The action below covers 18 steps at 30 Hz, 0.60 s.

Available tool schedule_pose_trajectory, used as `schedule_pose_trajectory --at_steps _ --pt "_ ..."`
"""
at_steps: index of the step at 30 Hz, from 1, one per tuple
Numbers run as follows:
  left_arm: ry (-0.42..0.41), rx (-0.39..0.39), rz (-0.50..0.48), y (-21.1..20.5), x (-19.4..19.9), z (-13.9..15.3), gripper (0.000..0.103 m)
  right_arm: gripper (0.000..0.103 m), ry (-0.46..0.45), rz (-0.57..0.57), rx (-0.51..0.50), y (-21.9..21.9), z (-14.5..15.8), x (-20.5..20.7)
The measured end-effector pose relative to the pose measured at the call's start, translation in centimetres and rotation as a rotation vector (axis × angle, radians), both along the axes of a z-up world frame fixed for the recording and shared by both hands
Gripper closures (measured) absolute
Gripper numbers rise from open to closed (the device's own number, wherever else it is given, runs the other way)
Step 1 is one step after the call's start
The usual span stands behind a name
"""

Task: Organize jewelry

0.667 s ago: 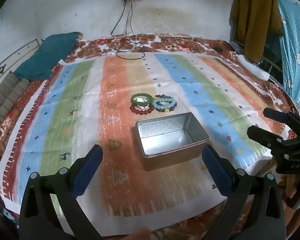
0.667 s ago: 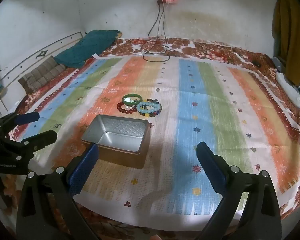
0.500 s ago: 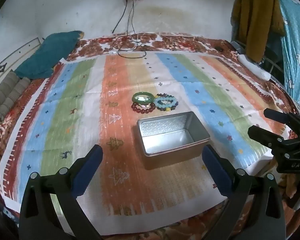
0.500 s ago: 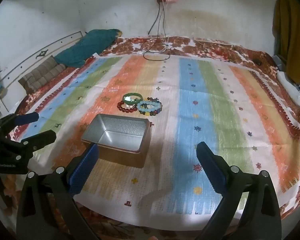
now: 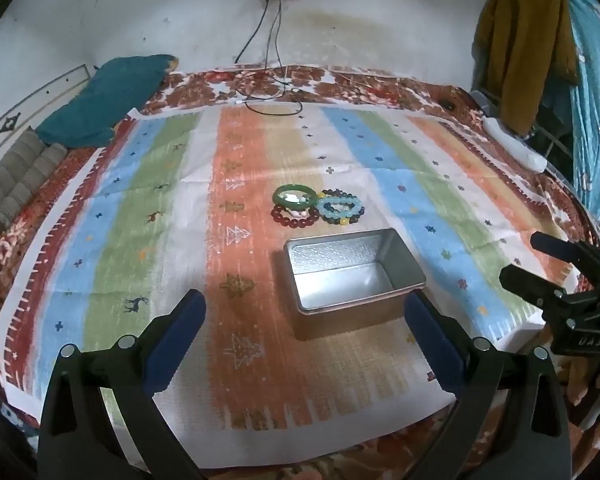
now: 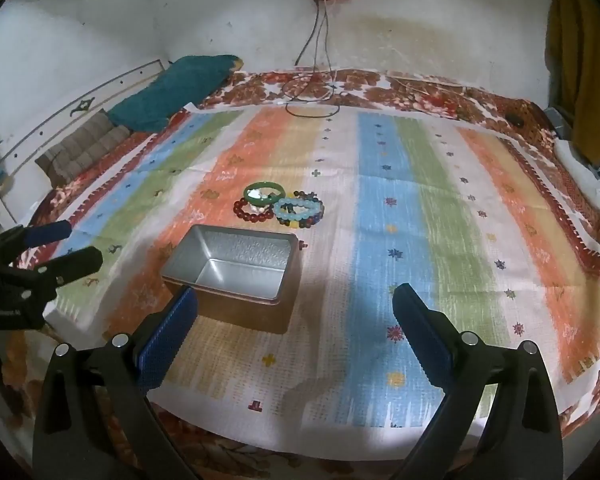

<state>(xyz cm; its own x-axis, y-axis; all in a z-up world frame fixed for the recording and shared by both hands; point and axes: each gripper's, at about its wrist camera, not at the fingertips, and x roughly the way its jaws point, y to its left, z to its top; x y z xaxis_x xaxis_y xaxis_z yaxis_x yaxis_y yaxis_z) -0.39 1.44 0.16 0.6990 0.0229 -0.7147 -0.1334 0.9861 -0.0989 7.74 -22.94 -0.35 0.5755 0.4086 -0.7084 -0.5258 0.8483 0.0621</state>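
An empty metal tin point(image 5: 352, 276) point(image 6: 240, 276) sits on the striped cloth. Just behind it lie a green bangle point(image 5: 294, 196) point(image 6: 265, 193), a red bead bracelet point(image 5: 294, 220) point(image 6: 252, 214), a light-blue bead bracelet point(image 5: 339, 208) point(image 6: 296, 209) and a dark mixed-bead bracelet point(image 5: 348, 220), touching one another. My left gripper point(image 5: 304, 312) is open and empty in front of the tin. My right gripper point(image 6: 296, 308) is open and empty, in front of the tin and to its right. Each gripper shows at the edge of the other's view: the right one point(image 5: 540, 260), the left one point(image 6: 66, 244).
The striped cloth point(image 5: 160, 220) covers a bed with a floral blanket. A teal pillow point(image 5: 108, 104) and a folded quilt point(image 5: 16, 184) lie at the back left. Cables point(image 5: 272, 96) trail from a wall socket. Clothes point(image 5: 524, 48) hang at the right.
Both views have shifted slightly forward and the tin and bracelets sit a touch lower in frame. Nothing on the cloth has moved. Both grippers stay open.
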Motion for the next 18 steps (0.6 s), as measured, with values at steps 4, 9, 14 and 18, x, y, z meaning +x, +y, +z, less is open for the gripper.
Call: schedule_pose_trajectory --at_steps 4,9,14,18 --pt "0.007 0.000 -0.002 -0.33 0.10 -0.04 0.006 0.004 0.003 0.008 -0.007 0.08 -0.15 -0.05" --pt "0.004 -0.002 0.000 -0.37 0.05 -0.12 0.006 0.004 0.002 0.010 -0.013 0.24 -0.16 -0.17" --pt "0.006 0.001 0.005 -0.46 0.04 -0.36 0.006 0.004 0.003 0.008 -0.013 0.32 -0.25 -0.24" --pt "0.014 -0.012 0.022 0.24 0.21 -0.17 0.006 0.004 -0.004 -0.001 -0.010 0.23 -0.12 -0.26"
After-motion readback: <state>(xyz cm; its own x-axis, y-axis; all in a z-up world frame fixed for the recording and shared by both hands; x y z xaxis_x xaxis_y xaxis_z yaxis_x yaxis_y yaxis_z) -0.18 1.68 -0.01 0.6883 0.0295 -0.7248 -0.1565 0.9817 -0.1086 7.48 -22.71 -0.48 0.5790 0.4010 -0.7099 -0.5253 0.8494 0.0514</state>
